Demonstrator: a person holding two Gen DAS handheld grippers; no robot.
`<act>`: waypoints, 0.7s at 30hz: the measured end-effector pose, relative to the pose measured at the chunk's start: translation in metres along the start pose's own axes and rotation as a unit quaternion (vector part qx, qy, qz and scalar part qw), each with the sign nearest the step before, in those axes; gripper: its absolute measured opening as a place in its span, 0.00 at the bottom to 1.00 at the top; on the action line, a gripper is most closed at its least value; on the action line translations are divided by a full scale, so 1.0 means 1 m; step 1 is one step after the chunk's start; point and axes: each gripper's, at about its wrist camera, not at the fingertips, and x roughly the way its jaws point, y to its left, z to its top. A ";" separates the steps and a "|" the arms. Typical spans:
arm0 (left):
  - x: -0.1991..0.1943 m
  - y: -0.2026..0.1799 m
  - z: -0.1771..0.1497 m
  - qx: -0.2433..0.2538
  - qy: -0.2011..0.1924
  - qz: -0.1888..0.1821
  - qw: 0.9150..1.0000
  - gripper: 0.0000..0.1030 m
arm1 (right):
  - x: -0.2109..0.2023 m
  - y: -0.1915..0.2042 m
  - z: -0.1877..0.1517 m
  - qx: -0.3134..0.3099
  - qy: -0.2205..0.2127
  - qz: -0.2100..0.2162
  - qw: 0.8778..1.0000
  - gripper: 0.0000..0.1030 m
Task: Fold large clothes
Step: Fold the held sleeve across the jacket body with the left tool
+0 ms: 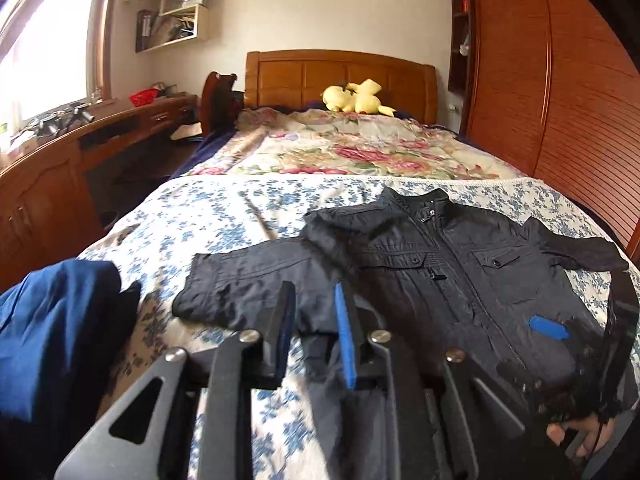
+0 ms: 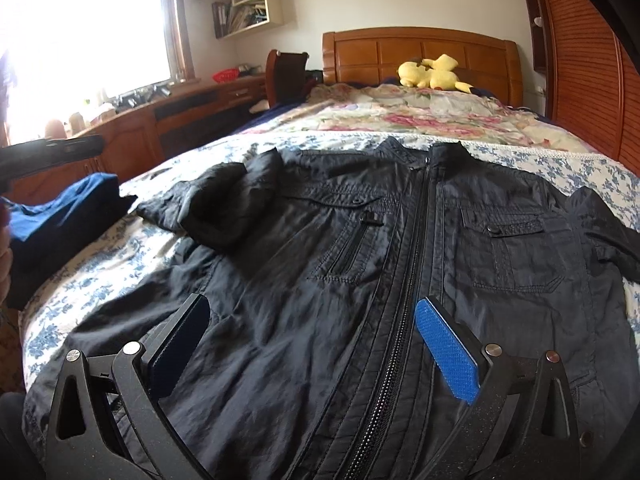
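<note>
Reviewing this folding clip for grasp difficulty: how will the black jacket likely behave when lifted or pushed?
The black jacket looks thin and creased, so probably floppy, sagging from any pinch. Its slight sheen suggests slippery cloth that may slide on the bedspread and bunch if pushed. The zipper probably makes the centre a little stiffer.

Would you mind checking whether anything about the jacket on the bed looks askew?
Yes: the jacket lies flat and zipped, but its sleeve on the window side is bunched and crumpled near the shoulder instead of lying straight.
</note>
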 end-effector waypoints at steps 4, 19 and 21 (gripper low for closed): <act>-0.016 0.019 -0.017 -0.020 -0.011 0.006 1.000 0.25 | -0.001 0.011 0.009 -0.023 0.014 -0.015 1.000 1.00; -0.068 0.091 -0.040 -0.055 -0.079 0.037 0.995 0.50 | 0.053 0.084 0.090 -0.076 0.050 0.040 0.995 1.00; -0.069 0.098 -0.042 -0.061 -0.079 0.035 0.994 0.55 | 0.070 0.095 0.096 -0.082 0.059 0.044 0.994 1.00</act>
